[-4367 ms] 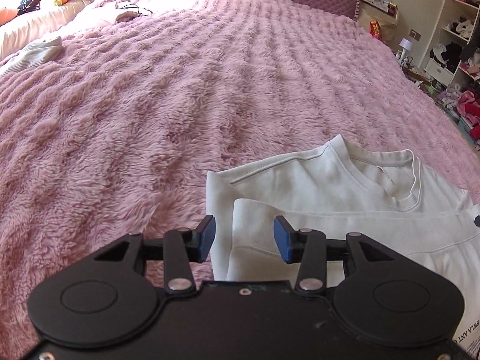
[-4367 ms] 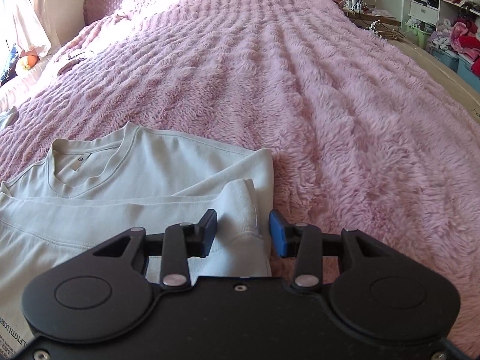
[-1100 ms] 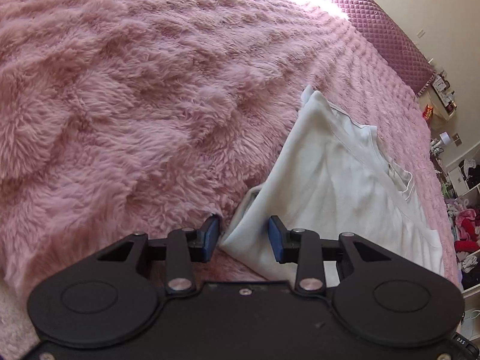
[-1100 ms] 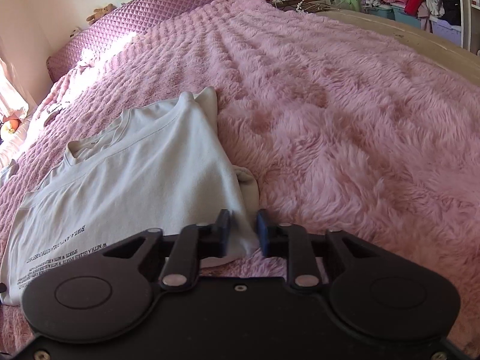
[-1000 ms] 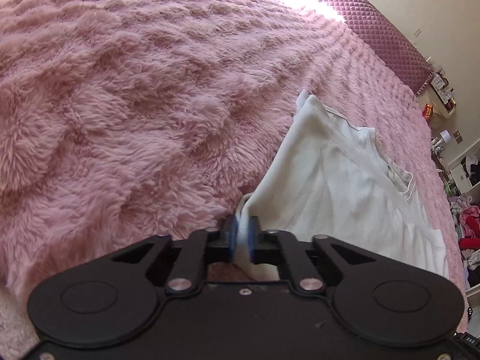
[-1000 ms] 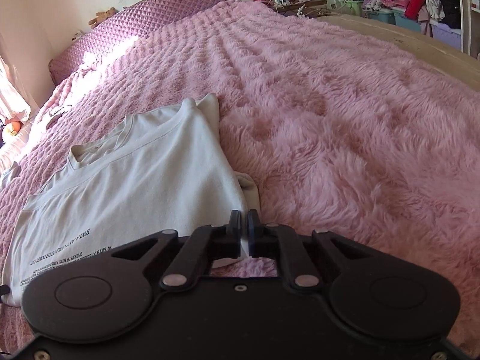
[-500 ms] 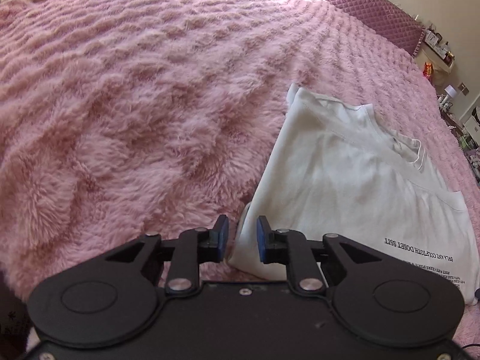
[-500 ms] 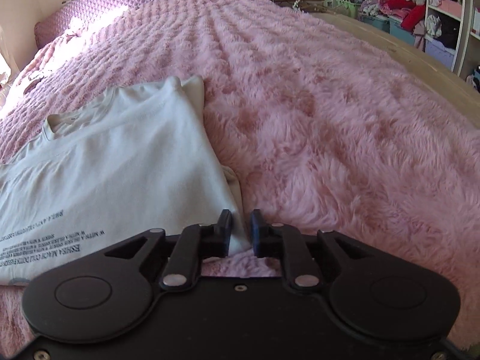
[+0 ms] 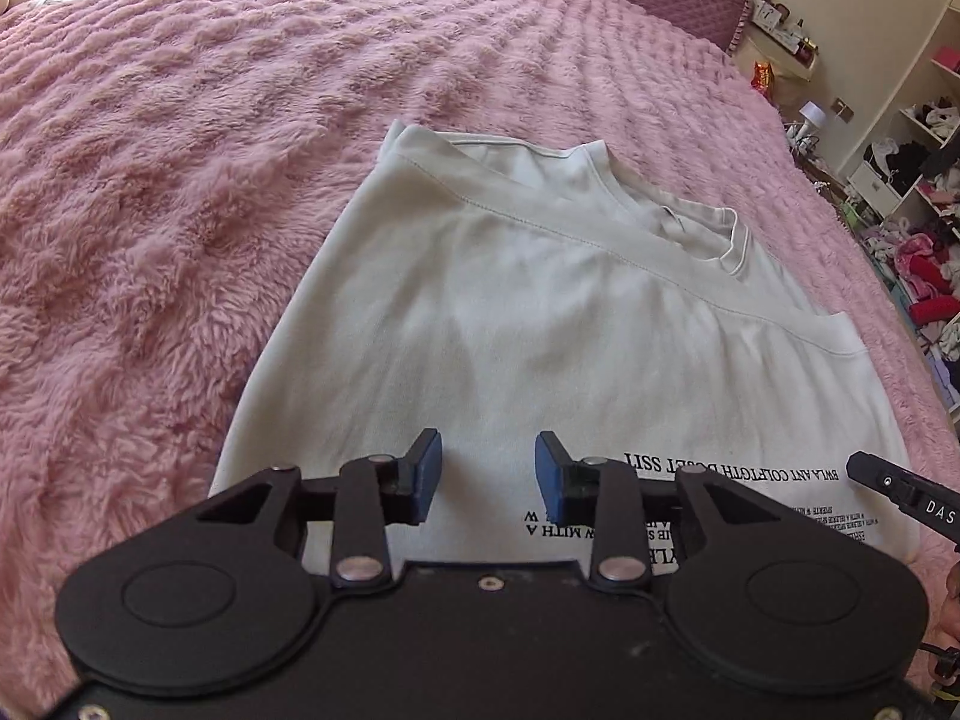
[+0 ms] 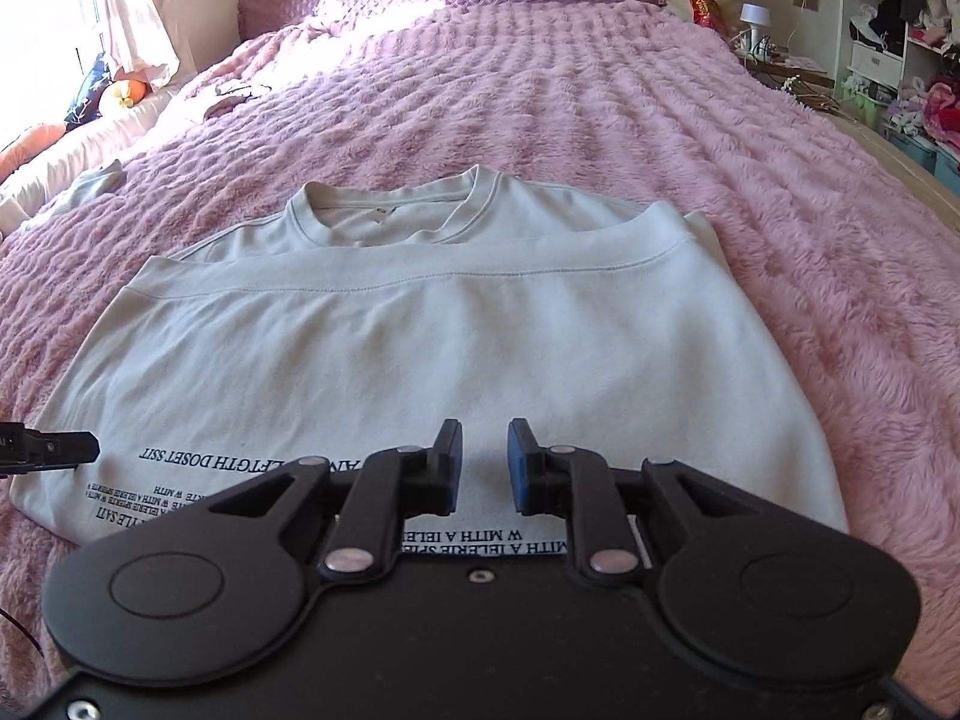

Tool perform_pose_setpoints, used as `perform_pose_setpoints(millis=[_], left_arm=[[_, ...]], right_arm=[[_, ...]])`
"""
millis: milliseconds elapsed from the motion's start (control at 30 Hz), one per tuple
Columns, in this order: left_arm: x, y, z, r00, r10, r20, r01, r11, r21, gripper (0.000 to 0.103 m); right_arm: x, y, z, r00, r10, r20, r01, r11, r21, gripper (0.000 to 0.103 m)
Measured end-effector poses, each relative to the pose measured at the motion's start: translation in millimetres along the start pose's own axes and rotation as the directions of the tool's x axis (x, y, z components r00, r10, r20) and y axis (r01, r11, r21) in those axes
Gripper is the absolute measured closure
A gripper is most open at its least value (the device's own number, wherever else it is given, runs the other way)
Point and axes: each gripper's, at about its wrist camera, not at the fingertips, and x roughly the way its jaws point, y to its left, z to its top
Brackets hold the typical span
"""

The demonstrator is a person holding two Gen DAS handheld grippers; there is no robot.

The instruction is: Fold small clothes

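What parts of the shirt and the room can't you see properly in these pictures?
- White shirt near edge: hidden behind each hand-held gripper's black body, both views.
- Black print: partly covered, too small to read fully.
- Shelf clutter: small, cut off at the left view's right edge.

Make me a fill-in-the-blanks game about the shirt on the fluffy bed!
1. The white shirt lies on a fluffy blanket that is ____ in colour.
2. The letters printed on the shirt are ____ in colour.
3. The fingers of the left gripper and the right gripper are ____, holding nothing.
4. The pads on the fingers are ____ in colour.

Missing words: pink; black; open; blue
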Motion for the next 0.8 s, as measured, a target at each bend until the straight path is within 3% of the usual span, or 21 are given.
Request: perform_pose_setpoints(millis=[133, 300, 467, 567, 633, 733, 800], left_arm=[[5, -3, -2, 1.000, 0.003, -0.001, -0.003, 1.000, 0.031, 0.062], [3, 2, -2, 1.000, 0.010, 0.001, -0.010, 0.999, 0.047, 0.062], [-10, 19, -1, 0.997, 0.080, 0.012, -0.080, 0.996, 0.025, 0.060], [-13, 42, -2, 0.993, 0.114, -0.009, -0.114, 0.993, -0.017, 0.059], [-12, 55, -6, 0.997, 0.078, -0.013, -0.078, 0.996, -0.048, 0.059], [-7, 58, -13, 0.998, 0.067, -0.003, -0.067, 0.997, -0.034, 0.059], [-3, 55, -14, 0.997, 0.081, -0.003, -0.081, 0.996, -0.022, 0.059]], right_arm=[[4, 0, -3, 1.000, 0.005, -0.021, -0.004, 1.000, 0.013, 0.088], [5, -9, -8, 0.999, -0.016, -0.038, 0.017, 0.999, 0.028, 0.088], [-7, -35, -12, 0.994, -0.111, -0.027, 0.112, 0.993, 0.040, 0.088], [-11, -67, -18, 0.985, -0.166, -0.043, 0.170, 0.981, 0.094, 0.088], [-11, -90, -25, 0.981, -0.183, -0.058, 0.190, 0.970, 0.151, 0.088], [-8, -110, -37, 0.990, -0.132, -0.054, 0.141, 0.957, 0.253, 0.088], [-8, -108, -38, 0.989, -0.139, -0.052, 0.148, 0.957, 0.250, 0.088]])
